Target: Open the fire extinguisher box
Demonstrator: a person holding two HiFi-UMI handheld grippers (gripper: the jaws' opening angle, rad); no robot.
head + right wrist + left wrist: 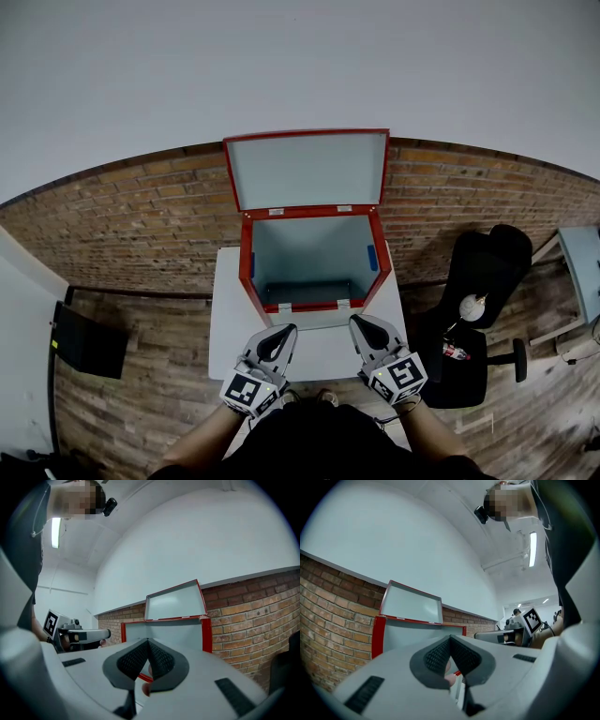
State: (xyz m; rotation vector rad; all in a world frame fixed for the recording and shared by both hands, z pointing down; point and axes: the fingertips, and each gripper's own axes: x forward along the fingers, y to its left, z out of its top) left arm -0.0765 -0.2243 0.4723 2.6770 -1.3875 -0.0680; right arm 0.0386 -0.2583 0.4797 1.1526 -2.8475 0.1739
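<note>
**While the lid stands up, both grippers sit shut before the box**

Fire extinguisher box [309,248]: one, red-framed, pale grey inside. It sits at the far edge of a white table [234,319], back against the brick wall [141,216]. Its one lid [307,169] is swung up and leans on the wall. Two blue patches [372,257] show, one on each inner side wall.

Left gripper [285,330]: jaws together at the tips, nothing clamped, just short of the box's front rim, not touching it.

Right gripper [359,323]: likewise pressed together and holding nothing, near the rim.

Two grippers in all, side by side, each pointing at the opening.

Surroundings: wood-plank floor [141,394], one black office chair [487,281] to the right, and plain white wall above the brick.
</note>
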